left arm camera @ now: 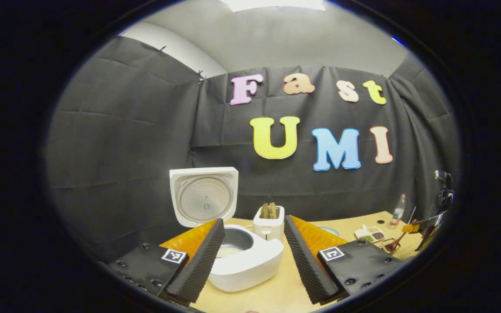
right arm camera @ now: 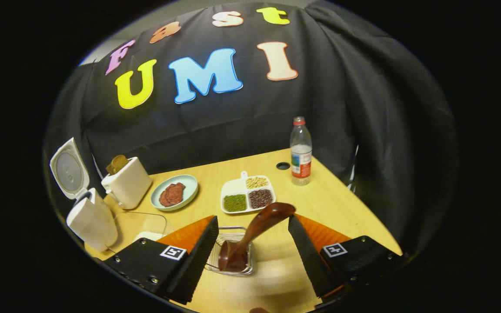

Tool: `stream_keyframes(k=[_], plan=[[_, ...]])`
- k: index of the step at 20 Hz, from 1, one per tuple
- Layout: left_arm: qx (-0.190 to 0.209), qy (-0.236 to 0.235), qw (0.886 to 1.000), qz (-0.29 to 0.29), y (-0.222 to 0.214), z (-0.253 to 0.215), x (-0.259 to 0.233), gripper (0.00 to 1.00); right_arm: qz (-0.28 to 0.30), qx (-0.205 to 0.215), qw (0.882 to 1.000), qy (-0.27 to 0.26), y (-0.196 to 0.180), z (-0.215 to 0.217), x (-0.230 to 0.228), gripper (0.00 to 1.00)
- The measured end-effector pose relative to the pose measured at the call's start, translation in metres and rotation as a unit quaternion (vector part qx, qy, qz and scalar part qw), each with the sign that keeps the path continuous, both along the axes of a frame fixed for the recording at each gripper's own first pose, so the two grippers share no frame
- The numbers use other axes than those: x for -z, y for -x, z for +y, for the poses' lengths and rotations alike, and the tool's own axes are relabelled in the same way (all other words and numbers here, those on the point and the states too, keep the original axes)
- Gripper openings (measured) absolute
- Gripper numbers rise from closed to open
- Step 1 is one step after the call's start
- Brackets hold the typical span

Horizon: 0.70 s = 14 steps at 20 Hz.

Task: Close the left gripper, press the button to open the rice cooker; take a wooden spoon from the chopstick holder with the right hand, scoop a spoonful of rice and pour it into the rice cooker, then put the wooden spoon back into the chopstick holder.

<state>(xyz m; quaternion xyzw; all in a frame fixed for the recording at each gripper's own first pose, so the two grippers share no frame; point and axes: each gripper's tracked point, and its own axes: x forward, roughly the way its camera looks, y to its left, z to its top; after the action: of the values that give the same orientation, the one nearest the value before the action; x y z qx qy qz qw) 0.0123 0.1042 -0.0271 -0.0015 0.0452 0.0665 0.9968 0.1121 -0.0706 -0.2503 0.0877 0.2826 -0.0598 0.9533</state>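
- On our left, the rice cooker [left arm camera: 244,261] stands with its lid up and some rice in the pot; the left gripper [left arm camera: 254,254] hangs before it, jaws spread wide and holding nothing.
- On our right, the wooden spoon [right arm camera: 250,237] stands in the chopstick holder [right arm camera: 232,256], leaning; the right gripper [right arm camera: 252,248] straddles it, jaws spread, touching neither.
- We judge the risk: withdrawing carelessly could snag the leaning handle and tip the light holder on the surface [right arm camera: 333,204].

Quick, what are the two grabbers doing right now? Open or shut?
Left gripper: open, holding nothing, in front of the open rice cooker.
Right gripper: open, wooden spoon between its fingers, not gripped.
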Motion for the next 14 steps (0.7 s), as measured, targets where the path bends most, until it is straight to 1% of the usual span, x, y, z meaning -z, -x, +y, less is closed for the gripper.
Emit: stream_keyframes(k=[2,3,4,5,7,9,12,13,14], plan=[[-0.005,0.002,1.0,0.001,-0.009,0.007,0.001,0.99,-0.027,0.01,0.999,0.025,0.006,-0.011,-0.025,0.98],[-0.01,0.0,1.0,0.0,-0.016,0.014,-0.001,0.99,-0.04,0.013,0.999,0.033,0.01,-0.014,-0.035,0.98],[-0.018,-0.004,1.0,-0.006,-0.024,0.022,-0.006,0.92,-0.055,0.014,0.998,0.04,0.012,-0.015,-0.048,0.98],[-0.026,-0.009,1.0,-0.008,-0.033,0.03,-0.01,0.99,-0.071,0.016,0.996,0.047,0.014,-0.016,-0.06,0.98],[-0.04,-0.017,0.999,-0.012,-0.053,0.049,-0.018,0.99,-0.103,0.018,0.993,0.053,0.018,-0.015,-0.087,0.98],[-0.054,-0.021,0.998,-0.016,-0.076,0.069,-0.028,0.92,-0.127,0.018,0.991,0.043,0.026,-0.008,-0.109,0.98],[-0.066,-0.014,0.998,-0.017,-0.111,0.099,-0.038,0.92,-0.142,0.015,0.989,0.039,0.038,0.002,-0.128,0.98],[-0.069,-0.013,0.997,-0.022,-0.124,0.11,-0.044,0.99,-0.148,0.014,0.988,0.042,0.043,0.004,-0.135,0.98],[-0.072,-0.015,0.997,-0.026,-0.136,0.121,-0.052,0.95,-0.153,0.014,0.987,0.048,0.048,0.007,-0.141,0.98]])
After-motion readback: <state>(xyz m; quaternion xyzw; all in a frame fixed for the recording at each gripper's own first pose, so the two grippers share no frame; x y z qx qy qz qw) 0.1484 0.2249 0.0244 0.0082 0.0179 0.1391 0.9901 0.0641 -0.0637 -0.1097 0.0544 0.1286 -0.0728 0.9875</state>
